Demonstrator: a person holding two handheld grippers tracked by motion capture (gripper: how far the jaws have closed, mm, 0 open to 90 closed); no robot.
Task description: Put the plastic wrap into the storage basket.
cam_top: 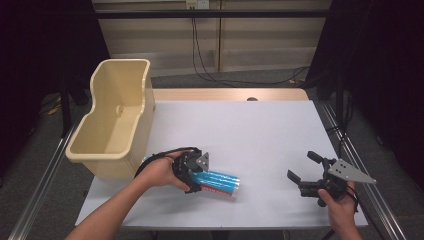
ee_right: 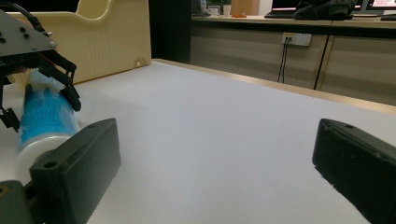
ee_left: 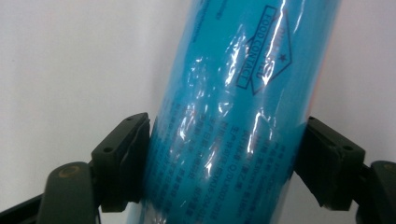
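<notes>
Right claw [cam_top: 303, 165]: nearest the camera at the lower right of the table, held in the person's right hand; jaws stand wide apart with nothing between them, pointing left across the white surface.
Left claw [cam_top: 196, 176]: held low at the front left of the table; its pads are clamped on the blue roll, one on each side, as the left gripper view shows.
Blue roll [ee_left: 229, 116]: a cylinder in shiny blue film with printed text, lying on its side on the table, its white end toward the right claw.
Bin [cam_top: 116, 120]: cream plastic, open-topped, at the table's left edge, just behind the left hand [cam_top: 160, 172].
Table [cam_top: 260, 135]: white top, wooden strip along the far edge.
</notes>
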